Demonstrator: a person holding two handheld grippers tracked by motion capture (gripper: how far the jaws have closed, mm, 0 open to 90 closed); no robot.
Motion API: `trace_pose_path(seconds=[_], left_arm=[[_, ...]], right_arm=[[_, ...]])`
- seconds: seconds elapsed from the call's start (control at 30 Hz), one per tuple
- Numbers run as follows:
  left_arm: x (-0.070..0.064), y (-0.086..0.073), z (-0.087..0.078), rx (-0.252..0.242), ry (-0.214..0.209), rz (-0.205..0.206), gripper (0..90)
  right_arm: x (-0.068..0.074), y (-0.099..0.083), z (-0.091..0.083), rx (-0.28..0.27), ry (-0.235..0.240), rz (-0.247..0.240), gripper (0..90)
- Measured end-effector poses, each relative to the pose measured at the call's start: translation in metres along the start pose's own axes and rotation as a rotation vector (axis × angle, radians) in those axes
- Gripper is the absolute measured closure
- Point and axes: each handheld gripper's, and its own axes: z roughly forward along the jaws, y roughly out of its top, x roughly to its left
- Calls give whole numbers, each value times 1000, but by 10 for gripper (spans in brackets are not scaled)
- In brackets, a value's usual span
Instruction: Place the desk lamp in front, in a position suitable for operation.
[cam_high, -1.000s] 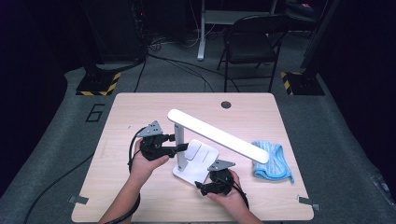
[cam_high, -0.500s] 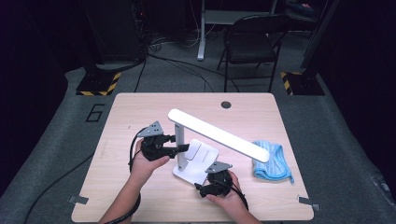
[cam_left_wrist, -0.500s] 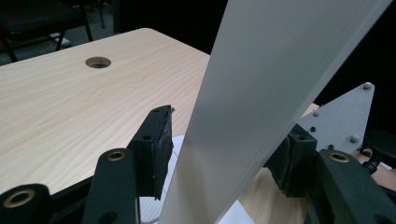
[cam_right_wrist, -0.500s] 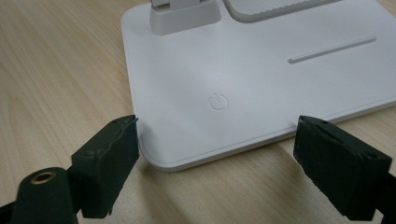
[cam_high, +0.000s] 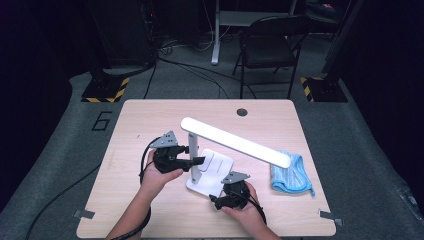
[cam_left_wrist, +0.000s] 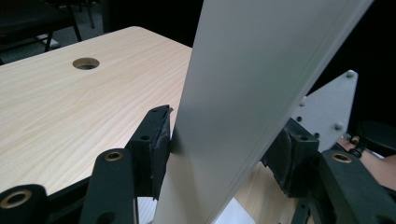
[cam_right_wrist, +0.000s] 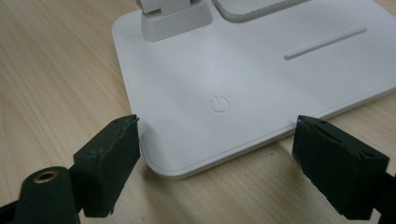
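Left tongs (cam_high: 199, 160) grasping lamp post (cam_high: 192, 150) | right tongs (cam_right_wrist: 217, 154) released at lamp base (cam_right_wrist: 243, 79) | blue cloth (cam_high: 291, 172) beside

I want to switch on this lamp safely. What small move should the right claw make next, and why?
Probably ease the right claw forward and down so one tip presses the power symbol on the lamp base. Its jaws stand open just short of the base's near edge, and the left claw grips the lamp's upright post, which should steady it.

Matt white plastic lamp (cam_high: 220, 150), pale wood-grain table (cam_high: 150, 117) — smooth, soft blue cloth (cam_high: 292, 175)
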Motion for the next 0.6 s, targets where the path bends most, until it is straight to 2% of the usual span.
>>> trace_pose_path(seconds=[0.03,0.07,0.17,0.3,0.5,0.6], left_arm=[[0,0,0,3,-6,1,450],[0,0,0,4,-10,3,449],[-2,0,1,4,-17,7,442],[-4,0,2,7,-27,18,432],[-5,-1,2,2,-42,-1,432],[-4,0,1,6,-49,2,432]], right_arm=[[0,0,0,-3,-3,11,148],[-3,0,0,-5,-11,-3,149],[-8,1,-1,-10,-11,29,150],[-13,0,-1,-16,-9,43,150],[-22,0,-3,-27,-13,46,150],[-25,-1,-4,-28,-15,47,150]])
